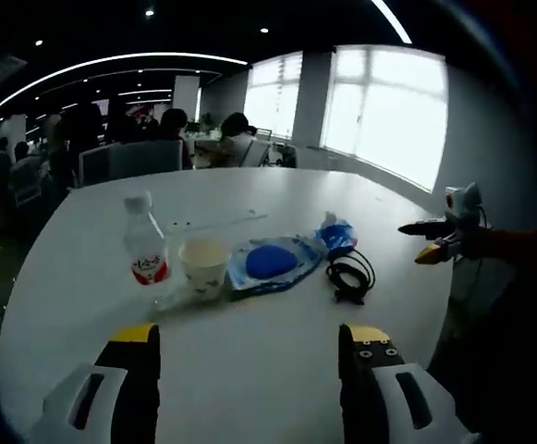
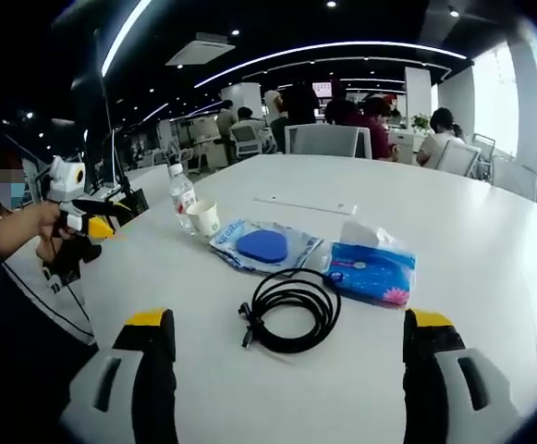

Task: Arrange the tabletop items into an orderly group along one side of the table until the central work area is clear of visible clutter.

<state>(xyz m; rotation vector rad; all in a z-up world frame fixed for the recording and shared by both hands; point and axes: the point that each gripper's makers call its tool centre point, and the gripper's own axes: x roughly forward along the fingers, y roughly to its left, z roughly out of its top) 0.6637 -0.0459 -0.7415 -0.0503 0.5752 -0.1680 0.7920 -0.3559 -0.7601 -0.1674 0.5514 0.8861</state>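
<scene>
Both grippers wide open, nothing held: left gripper [image 1: 250,356] low over bare white surface [image 1: 250,388], right gripper [image 2: 291,356] low over same surface, just short of black cable [image 2: 291,310].

Items lying in a loose row across middle of surface, not yet along any edge:
- water bottle [image 1: 145,242], upright, red label, at one end of row;
- paper cup [image 1: 203,266], upright, just beside bottle;
- clear bag with blue pad [image 2: 263,245], flat, next to cup;
- tissue pack [image 2: 372,268], blue, one tissue sticking up, just beside bag;
- black cable, coiled, nearest right gripper, apart from bag and tissue pack.

Thin pale strip [image 2: 305,203] farther back on surface, too small to identify.

Progress, judged: nothing grouped at a side yet; central area cluttered with all five items. Everything left to do: pick a side, shift each item there, line them up. Cable looks the likeliest first pick for right gripper; bottle and cup closer to left gripper's side.

Background: chairs [image 2: 328,141], seated people, bright windows.
</scene>
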